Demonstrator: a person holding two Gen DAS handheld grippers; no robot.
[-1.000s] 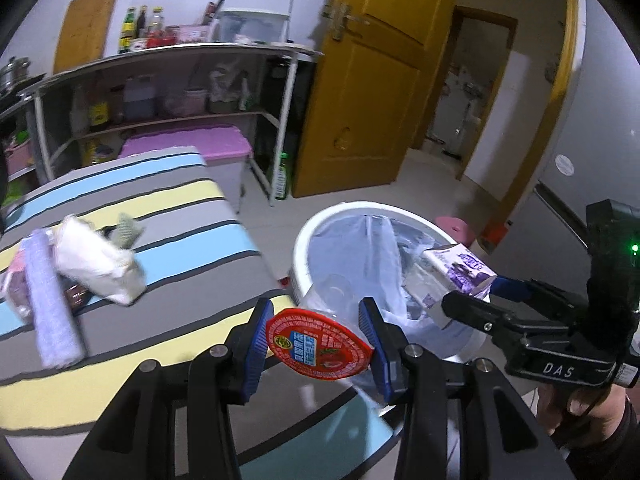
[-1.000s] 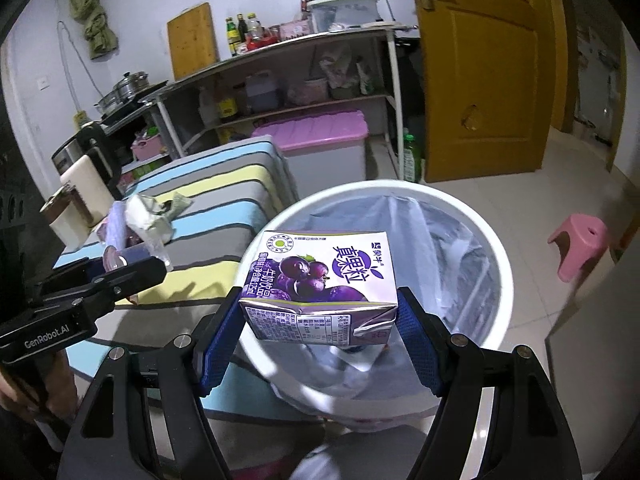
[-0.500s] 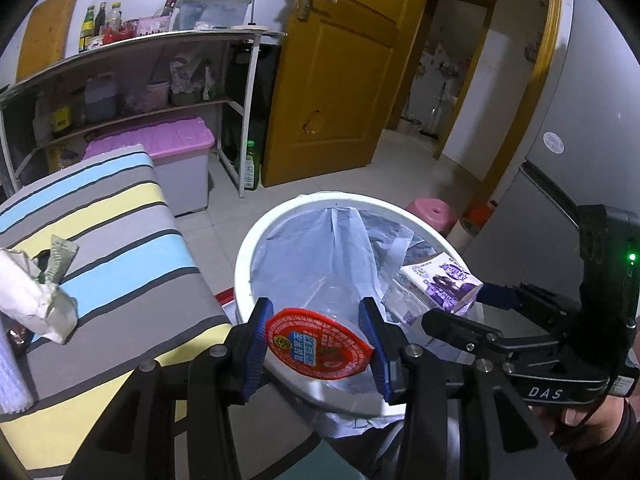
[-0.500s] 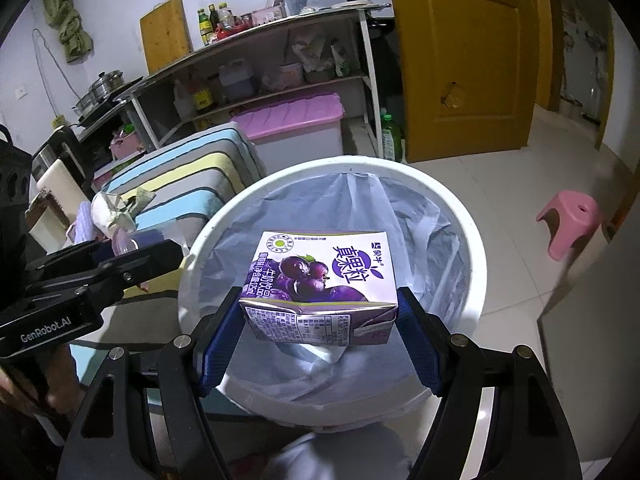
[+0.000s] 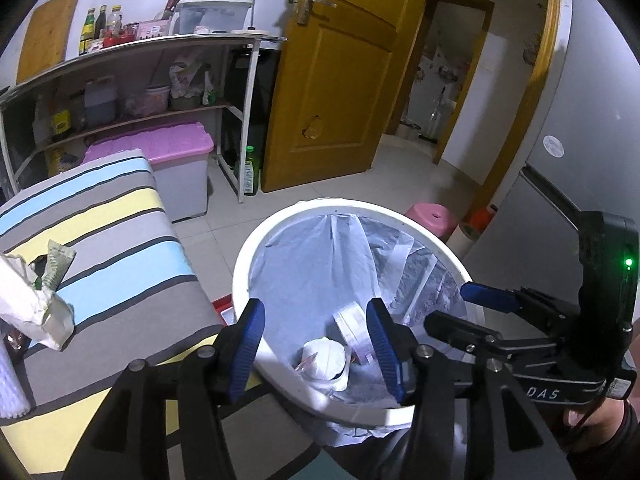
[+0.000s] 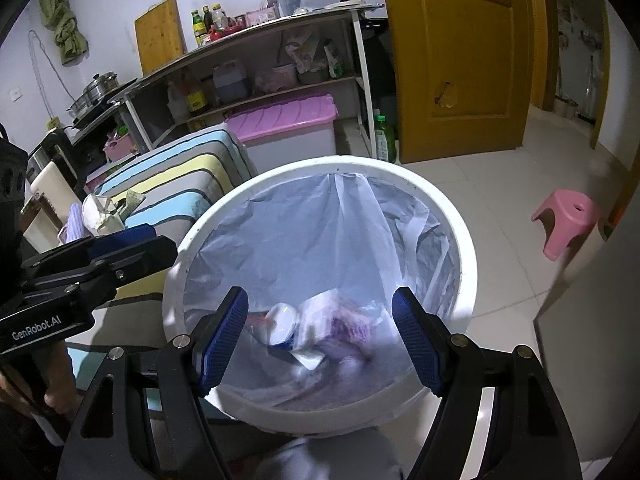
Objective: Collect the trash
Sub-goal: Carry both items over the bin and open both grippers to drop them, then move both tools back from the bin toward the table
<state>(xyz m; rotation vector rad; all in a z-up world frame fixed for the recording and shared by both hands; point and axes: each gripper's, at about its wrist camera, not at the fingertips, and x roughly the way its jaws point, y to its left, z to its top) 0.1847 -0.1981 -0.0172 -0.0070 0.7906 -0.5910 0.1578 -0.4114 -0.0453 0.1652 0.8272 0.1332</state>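
A white trash bin (image 5: 280, 224) lined with a clear bag stands on the floor beside the striped table; it also shows in the right wrist view (image 6: 468, 240). My left gripper (image 5: 316, 344) is open and empty above the bin's near rim. My right gripper (image 6: 320, 334) is open and empty over the bin mouth. At the bottom of the bin lie the purple juice carton (image 6: 348, 326), blurred, a white cup (image 5: 322, 358) and a lid (image 5: 352, 322). Crumpled white paper (image 5: 28, 308) and a green wrapper (image 5: 56, 266) lie on the table.
The striped table (image 5: 120, 248) is left of the bin. A pink-lidded storage box (image 5: 168, 148), a shelf rack (image 5: 160, 44) and a yellow door (image 5: 340, 80) stand behind. A pink stool (image 6: 568, 220) is on the floor to the right.
Both grippers opened over the bin. The red lid left my left gripper and the purple juice carton left my right gripper; both fell into the bin.
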